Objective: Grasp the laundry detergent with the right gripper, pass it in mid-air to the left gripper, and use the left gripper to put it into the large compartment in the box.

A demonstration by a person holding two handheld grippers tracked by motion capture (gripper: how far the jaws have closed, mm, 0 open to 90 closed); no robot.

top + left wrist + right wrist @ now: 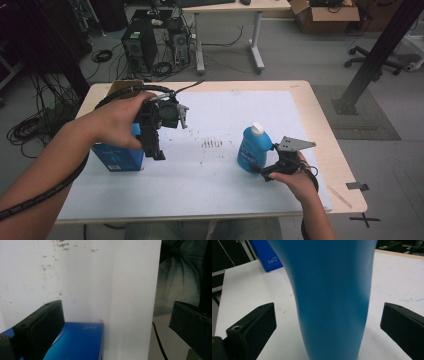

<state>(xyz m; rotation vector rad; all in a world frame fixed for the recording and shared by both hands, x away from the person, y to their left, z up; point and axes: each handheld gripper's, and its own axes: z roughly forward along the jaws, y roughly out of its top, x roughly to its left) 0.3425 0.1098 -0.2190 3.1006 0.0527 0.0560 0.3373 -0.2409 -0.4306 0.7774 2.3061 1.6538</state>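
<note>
A blue bottle with a white cap stands upright on the white sheet, right of centre. My right gripper is low beside it. In the right gripper view the bottle stands between the wide-apart jaws, with a gap on each side. A blue box stands at the left of the sheet. My left gripper hangs open just right of it, jaws pointing down. In the left gripper view the top of the box lies low, near the left jaw, and nothing is gripped.
A brown cardboard box sits at the table's back left corner, behind my left hand. Dark smudges mark the sheet's middle. Computer towers, cables and a desk stand on the floor beyond. A black post rises at the right.
</note>
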